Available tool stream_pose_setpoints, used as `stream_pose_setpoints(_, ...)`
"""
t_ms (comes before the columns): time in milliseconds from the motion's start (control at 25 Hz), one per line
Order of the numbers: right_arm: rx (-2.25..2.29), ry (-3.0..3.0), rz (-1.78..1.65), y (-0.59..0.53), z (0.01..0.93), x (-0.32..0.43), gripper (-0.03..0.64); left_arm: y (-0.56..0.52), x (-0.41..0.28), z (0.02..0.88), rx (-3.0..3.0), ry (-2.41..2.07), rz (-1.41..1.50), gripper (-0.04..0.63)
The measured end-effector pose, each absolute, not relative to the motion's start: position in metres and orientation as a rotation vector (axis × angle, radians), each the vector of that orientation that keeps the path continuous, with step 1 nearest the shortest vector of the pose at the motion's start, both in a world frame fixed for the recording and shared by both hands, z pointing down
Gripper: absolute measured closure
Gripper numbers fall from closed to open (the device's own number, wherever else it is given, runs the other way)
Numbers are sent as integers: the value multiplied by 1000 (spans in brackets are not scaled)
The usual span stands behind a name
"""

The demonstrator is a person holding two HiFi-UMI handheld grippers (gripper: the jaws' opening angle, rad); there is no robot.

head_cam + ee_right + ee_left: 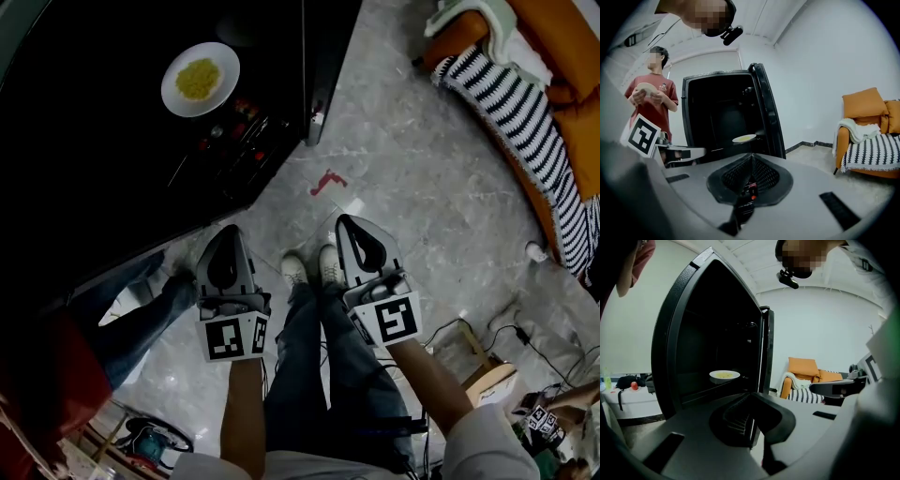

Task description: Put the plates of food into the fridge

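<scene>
Hand-held grippers (pixel 229 234) (pixel 349 225) side by side, jaws closed

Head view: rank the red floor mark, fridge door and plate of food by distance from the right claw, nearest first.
1. red floor mark: on the floor just ahead of the right claw.
2. fridge door: open, its bottom corner beyond the mark.
3. plate of food: inside the fridge, farthest ahead and to the left.

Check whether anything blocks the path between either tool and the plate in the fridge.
Nothing visible does. The fridge door stands open, the plate sits inside in plain view, and the left tool and right tool, both shut and empty, point toward it.
</scene>
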State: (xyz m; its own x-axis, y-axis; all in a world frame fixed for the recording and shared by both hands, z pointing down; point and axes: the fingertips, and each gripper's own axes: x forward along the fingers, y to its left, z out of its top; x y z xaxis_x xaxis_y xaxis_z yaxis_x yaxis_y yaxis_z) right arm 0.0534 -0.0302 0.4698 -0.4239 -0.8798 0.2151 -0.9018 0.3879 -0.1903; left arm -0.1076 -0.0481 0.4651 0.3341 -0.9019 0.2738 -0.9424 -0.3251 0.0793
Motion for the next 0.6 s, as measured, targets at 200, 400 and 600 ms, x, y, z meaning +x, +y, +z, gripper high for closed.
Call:
stream_pose_setpoints(200,1645,-2588,398,-28,452,49,607,-44,-107,456,2363,-1650,228,589)
stream_pose_setpoints(400,1565,-2638,367,-20,432,47,607,-38,-101,441,2413,-1664,284,589)
stream_pose_setpoints(600,1553,-2623,368,-13,411,52,607,-29,-92,424,2415,-1635,273,589)
